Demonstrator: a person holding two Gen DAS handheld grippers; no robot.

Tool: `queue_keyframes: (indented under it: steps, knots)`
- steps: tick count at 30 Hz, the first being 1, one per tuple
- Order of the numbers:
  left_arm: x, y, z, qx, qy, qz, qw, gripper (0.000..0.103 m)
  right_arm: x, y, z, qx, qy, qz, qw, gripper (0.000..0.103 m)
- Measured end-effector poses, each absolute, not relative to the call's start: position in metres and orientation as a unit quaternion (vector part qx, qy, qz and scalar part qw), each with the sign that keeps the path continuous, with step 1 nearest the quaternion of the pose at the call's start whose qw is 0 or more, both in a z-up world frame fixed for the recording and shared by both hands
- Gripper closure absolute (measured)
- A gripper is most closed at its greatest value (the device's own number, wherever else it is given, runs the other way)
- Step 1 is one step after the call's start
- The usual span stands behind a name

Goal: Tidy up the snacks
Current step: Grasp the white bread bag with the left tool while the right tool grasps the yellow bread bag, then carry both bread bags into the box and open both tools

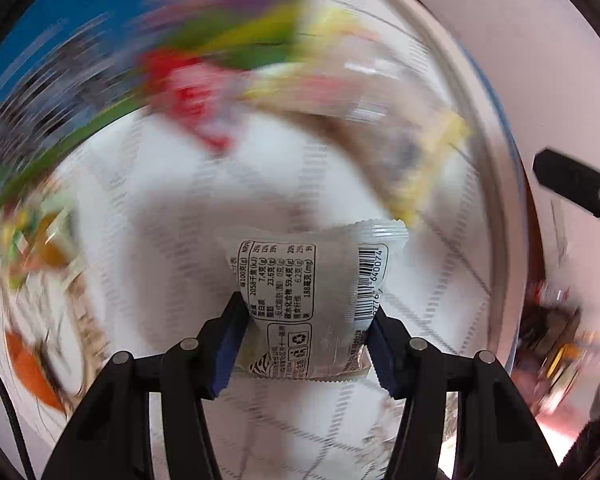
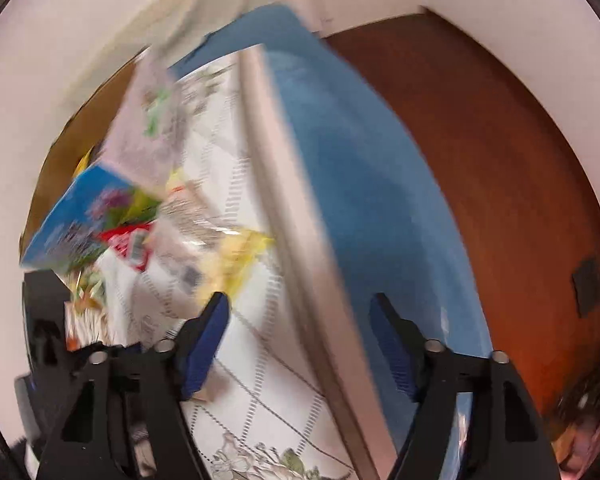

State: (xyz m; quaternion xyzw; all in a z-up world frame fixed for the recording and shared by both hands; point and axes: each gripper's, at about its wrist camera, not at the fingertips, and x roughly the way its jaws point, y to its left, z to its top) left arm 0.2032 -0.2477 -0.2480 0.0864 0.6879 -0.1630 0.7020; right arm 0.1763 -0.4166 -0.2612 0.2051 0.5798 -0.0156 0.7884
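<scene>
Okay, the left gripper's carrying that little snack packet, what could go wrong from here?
1. The left gripper pinches only the lower part of the soft snack packet; it may slip or get crushed.
2. Heavy blur shows fast motion, so the packet could land off target among the snack pile.
3. The open right gripper hangs over the table edge and might bump it.

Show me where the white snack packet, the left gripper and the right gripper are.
white snack packet (image 1: pixel 300 280), left wrist view, on its printed nutrition panel.
left gripper (image 1: pixel 306 344), left wrist view, between its fingertips.
right gripper (image 2: pixel 300 308), right wrist view, between its open fingertips.

Both wrist views look down closely, sharing the patterned tablecloth (image 1: pixel 172 208) (image 2: pixel 260 360).
</scene>
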Motion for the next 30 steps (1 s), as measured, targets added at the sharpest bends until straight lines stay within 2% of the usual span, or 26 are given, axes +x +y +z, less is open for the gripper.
queue_keyframes:
  steps: [6, 11, 12, 16, 21, 24, 27, 28, 30]
  knots:
    - [0.220, -0.193, -0.260, -0.017, 0.710, -0.107, 0.696, 0.049, 0.254, -0.325, -0.270, 0.042, 0.605, 0.079, 0.791, 0.016]
    - [0.218, -0.183, -0.265, -0.023, 0.707, -0.102, 0.699, 0.048, 0.293, -0.284, -0.306, -0.040, 0.653, 0.103, 0.749, 0.017]
    - [0.218, -0.183, -0.267, -0.021, 0.707, -0.102, 0.699, 0.048, 0.296, -0.284, -0.313, -0.037, 0.664, 0.095, 0.741, 0.024]
    - [0.224, -0.180, -0.269, -0.026, 0.708, -0.104, 0.698, 0.048, 0.293, -0.299, -0.316, 0.033, 0.688, 0.066, 0.722, 0.030]
    - [0.227, -0.186, -0.278, -0.024, 0.710, -0.110, 0.695, 0.044, 0.260, -0.310, -0.325, 0.147, 0.718, 0.088, 0.674, 0.030]
    - [0.229, -0.194, -0.283, -0.011, 0.714, -0.119, 0.690, 0.037, 0.244, -0.310, -0.325, 0.149, 0.715, 0.075, 0.679, 0.030]
    - [0.231, -0.205, -0.287, 0.022, 0.705, -0.121, 0.699, 0.037, 0.236, -0.315, -0.329, 0.158, 0.704, 0.062, 0.689, 0.028]
    - [0.229, -0.207, -0.285, 0.030, 0.698, -0.119, 0.705, 0.037, 0.235, -0.314, -0.331, 0.159, 0.702, 0.059, 0.692, 0.028]
    - [0.226, -0.207, -0.281, 0.041, 0.690, -0.116, 0.714, 0.054, 0.231, -0.315, -0.333, 0.163, 0.695, 0.052, 0.698, 0.028]
